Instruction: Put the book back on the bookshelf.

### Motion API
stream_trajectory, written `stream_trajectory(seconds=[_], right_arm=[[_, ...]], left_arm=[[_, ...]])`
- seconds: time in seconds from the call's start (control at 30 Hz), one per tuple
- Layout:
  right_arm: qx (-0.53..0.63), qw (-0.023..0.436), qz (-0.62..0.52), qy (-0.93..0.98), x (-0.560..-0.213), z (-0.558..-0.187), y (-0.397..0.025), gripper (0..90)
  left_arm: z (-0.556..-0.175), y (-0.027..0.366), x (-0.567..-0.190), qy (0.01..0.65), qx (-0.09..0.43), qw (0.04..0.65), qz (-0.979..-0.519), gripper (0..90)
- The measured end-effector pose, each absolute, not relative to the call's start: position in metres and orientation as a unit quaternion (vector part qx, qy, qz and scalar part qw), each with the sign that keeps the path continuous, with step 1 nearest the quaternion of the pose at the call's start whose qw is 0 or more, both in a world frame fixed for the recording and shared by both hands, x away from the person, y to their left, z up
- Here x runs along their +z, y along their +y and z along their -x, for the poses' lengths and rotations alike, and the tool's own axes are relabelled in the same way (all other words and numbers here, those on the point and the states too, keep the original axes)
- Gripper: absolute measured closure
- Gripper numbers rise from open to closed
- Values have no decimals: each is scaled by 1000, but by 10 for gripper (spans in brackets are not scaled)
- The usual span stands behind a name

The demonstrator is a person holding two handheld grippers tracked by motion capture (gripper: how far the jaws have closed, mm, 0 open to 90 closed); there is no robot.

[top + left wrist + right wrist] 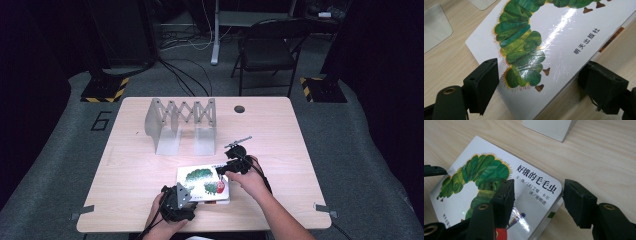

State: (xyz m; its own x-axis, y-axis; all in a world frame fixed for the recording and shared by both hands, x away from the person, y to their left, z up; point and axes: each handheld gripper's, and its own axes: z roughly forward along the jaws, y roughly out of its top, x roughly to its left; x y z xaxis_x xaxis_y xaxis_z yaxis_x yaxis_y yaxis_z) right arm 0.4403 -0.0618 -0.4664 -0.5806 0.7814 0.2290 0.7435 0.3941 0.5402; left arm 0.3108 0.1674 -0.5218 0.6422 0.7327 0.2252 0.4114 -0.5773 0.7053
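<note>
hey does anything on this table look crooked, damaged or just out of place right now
Nothing stands out. The caterpillar book lies flat near the table's front edge, its cover glossy but unmarked. The metal book rack stands upright behind it, holding nothing. Both the left gripper and the right gripper have their jaws open around corners of the book.

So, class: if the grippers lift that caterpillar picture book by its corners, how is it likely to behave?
The caterpillar picture book looks thick, with rounded corners, so it probably stays stiff rather than sagging. Its glossy cover shows strong glare, so the right gripper and left gripper, both open astride corners, may slip. Lying flat, it should slide, not roll.
</note>
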Motion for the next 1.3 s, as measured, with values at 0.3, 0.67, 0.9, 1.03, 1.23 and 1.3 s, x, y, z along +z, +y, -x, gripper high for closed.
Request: stream_trajectory(seconds=[0.3, 0.67, 0.9, 1.03, 1.23, 1.3], right_arm=[[312, 9, -460, 831, -471, -445, -65, 404], [317, -20, -482, 816, -476, -452, -69, 345], [320, -29, -481, 816, -481, -456, -68, 337], [321, -40, -481, 815, -482, -458, -66, 334], [323, -50, -479, 814, -485, -462, -64, 324], [323, -52, -482, 813, -485, -462, -64, 321]], left_arm=[[-311, 171, -525, 329, 256, 330, -847, 172], [-311, 172, -525, 327, 263, 330, -846, 172], [-311, 171, -526, 328, 265, 333, -843, 172], [-312, 171, -526, 330, 265, 334, -843, 172], [-312, 171, -526, 330, 266, 334, -842, 172], [-312, 171, -526, 329, 266, 334, -842, 172]])
